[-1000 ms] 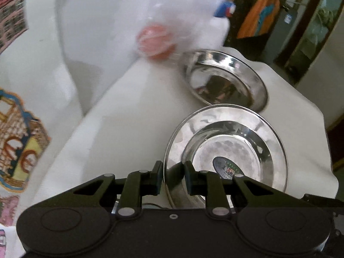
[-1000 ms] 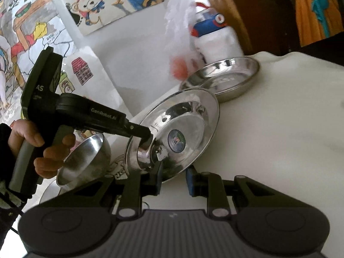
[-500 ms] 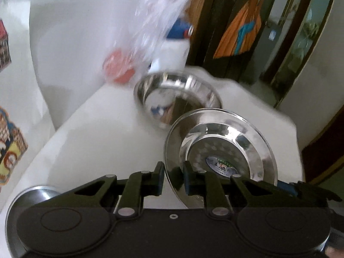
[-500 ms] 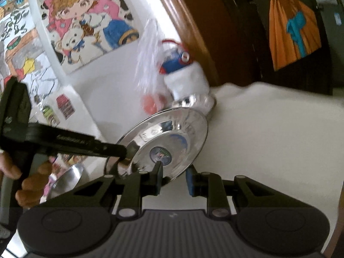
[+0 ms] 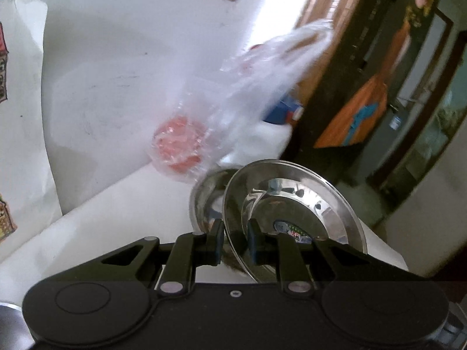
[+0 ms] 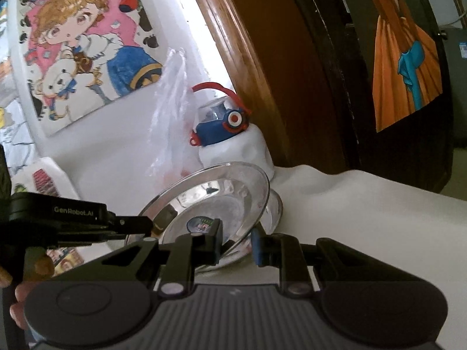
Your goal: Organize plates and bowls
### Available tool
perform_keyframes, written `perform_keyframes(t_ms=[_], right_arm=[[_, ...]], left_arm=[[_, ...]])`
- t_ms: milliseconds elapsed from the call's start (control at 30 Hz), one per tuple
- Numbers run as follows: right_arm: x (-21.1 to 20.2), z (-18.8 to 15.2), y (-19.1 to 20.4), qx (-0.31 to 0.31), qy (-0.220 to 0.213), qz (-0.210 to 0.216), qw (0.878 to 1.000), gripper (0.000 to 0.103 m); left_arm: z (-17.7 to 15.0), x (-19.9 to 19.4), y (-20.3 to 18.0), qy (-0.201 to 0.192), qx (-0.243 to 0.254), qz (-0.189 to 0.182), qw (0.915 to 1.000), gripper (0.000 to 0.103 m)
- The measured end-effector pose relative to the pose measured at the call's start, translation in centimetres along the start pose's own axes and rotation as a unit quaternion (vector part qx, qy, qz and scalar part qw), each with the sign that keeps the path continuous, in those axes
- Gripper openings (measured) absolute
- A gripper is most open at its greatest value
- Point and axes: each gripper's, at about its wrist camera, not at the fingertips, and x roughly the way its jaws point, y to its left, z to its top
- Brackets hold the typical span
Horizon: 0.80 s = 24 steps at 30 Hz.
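My left gripper (image 5: 235, 242) is shut on the near rim of a shiny steel plate (image 5: 292, 204) with a round sticker in its middle. The plate is tilted up and hangs over a second steel dish (image 5: 204, 201) at the back of the white-covered table (image 5: 116, 210). In the right wrist view the same plate (image 6: 210, 201) is held from the left by the left gripper (image 6: 146, 224), and the dish (image 6: 275, 204) peeks out behind it. My right gripper (image 6: 237, 243) sits just in front of the plate's lower edge, its fingers nearly together and gripping nothing.
A clear plastic bag holding something red (image 5: 181, 145) hangs against the wall behind the dishes. A blue-and-red lidded bottle (image 6: 224, 122) stands beside it. Another steel rim (image 5: 5, 315) shows at the bottom left. A hand (image 6: 17, 297) holds the left gripper. The table's edge drops off at the right.
The left gripper has carried the plate toward the back of the table until it overlaps the second dish. The right gripper has followed closer to the plate.
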Motion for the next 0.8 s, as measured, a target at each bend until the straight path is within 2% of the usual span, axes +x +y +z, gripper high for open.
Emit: perform_keyframes(t_ms=[300,467,800], right_arm=[[3.7,-0.9,0.0,-0.022,0.001,-0.021,1.0,0.024],[4.3,-1.2,0.4,-0.035,-0.001,-0.031,0.999,0.024],[4.7,-1.4,1.0,-0.06,-0.003,-0.041,0.997,0.026]], left_arm=[[0.0,3.5,0.8,-0.017,-0.007,0.035,0.9992,0.018],[-0.4,4.3,0.3,-0.023,0.018,0.056,0.998,0.019],[-0.6,5.1,-0.3,-0.025,0.031,0.075,0.9964,0.02]])
